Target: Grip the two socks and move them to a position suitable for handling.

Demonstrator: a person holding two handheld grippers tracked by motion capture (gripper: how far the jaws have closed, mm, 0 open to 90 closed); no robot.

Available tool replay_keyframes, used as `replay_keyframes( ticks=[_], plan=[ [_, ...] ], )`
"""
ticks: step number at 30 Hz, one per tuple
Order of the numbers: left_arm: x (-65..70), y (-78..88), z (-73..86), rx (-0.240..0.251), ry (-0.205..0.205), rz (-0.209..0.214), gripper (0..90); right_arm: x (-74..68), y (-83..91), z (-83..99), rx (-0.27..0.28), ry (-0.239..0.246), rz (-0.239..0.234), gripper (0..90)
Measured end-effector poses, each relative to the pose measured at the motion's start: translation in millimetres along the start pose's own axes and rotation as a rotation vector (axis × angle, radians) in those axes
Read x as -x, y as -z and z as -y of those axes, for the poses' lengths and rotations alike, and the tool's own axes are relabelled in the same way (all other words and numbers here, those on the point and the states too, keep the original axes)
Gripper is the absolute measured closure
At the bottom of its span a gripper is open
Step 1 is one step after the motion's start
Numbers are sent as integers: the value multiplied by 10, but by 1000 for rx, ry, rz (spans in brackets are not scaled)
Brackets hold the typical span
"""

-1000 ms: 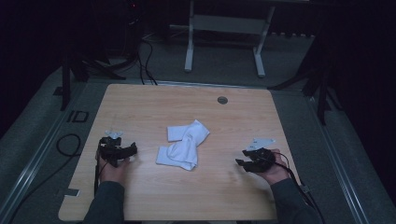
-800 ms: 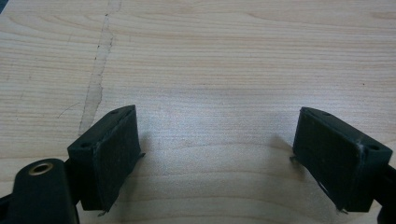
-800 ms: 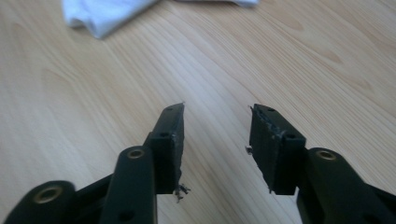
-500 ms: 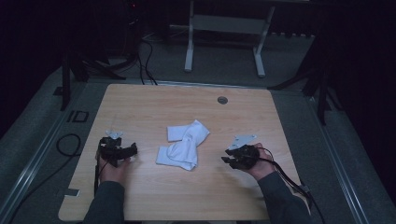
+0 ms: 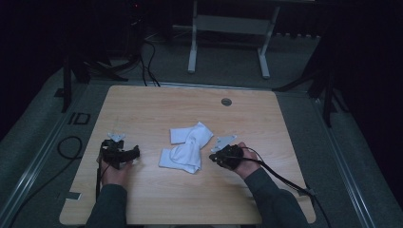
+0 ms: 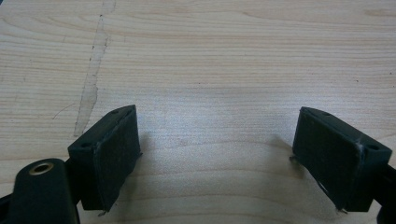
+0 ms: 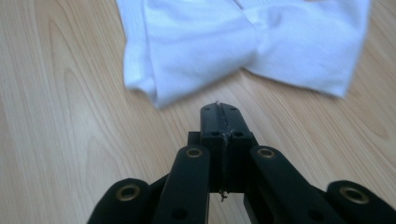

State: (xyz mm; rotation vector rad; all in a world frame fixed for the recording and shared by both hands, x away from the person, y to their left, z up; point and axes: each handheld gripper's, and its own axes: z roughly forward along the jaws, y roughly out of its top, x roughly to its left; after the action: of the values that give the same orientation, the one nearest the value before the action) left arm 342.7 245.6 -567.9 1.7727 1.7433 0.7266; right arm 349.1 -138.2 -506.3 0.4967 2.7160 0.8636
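Dim floor and cable runs are surrounding a pale wooden desk (image 5: 142, 109), and the light is falling mostly on its top. Nearest the person, two sleeved forearms are coming up from the bottom edge of the high view.

The left claw (image 5: 124, 154) is resting where it was a second ago, near the left side of the desk. Its jaws are standing wide apart in the left gripper view, with only bare wood grain between them.

The right claw (image 5: 217, 158) is the one that is changing. It has been sliding in from the right side of the desk towards the middle, and its jaws have just been closing; in the right gripper view they are now meeting pad to pad, with nothing caught between them. Its tip is now sitting just beside the right edge of the white cloth (image 5: 187, 147), apparently short of touching it, though the dim high view is making that hard to settle.

Farther out, the cloth is lying crumpled and loosely folded over itself near the middle of the desk, between the two claws and untouched by the left one.

Closed jaws arriving at the cloth's edge are probably pointing to a nudge or a slide under the fabric rather than a pinch; a grasp would need them reopened first.
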Motion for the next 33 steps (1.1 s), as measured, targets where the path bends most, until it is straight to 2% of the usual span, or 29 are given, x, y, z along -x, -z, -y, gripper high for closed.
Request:
replay_keyframes(
  ticks=[7,14,18,22,27,33],
  plan=[
    [0,0,0,0,0,0,148,-139,-177,-204,-8,66,-12,896],
    [2,1,1,1,0,1,150,-176,-360,-377,8,69,-36,896],
    [10,9,5,-1,-6,5,160,-159,-503,-317,-38,45,-48,897],
    [12,8,6,1,-7,6,160,-227,-562,-279,-67,63,-58,896],
    [14,10,7,-1,-9,8,160,-270,-554,-247,-78,74,-65,896],
    [15,11,7,-2,-11,9,160,-261,-456,-114,-80,58,-88,893]
  ],
)
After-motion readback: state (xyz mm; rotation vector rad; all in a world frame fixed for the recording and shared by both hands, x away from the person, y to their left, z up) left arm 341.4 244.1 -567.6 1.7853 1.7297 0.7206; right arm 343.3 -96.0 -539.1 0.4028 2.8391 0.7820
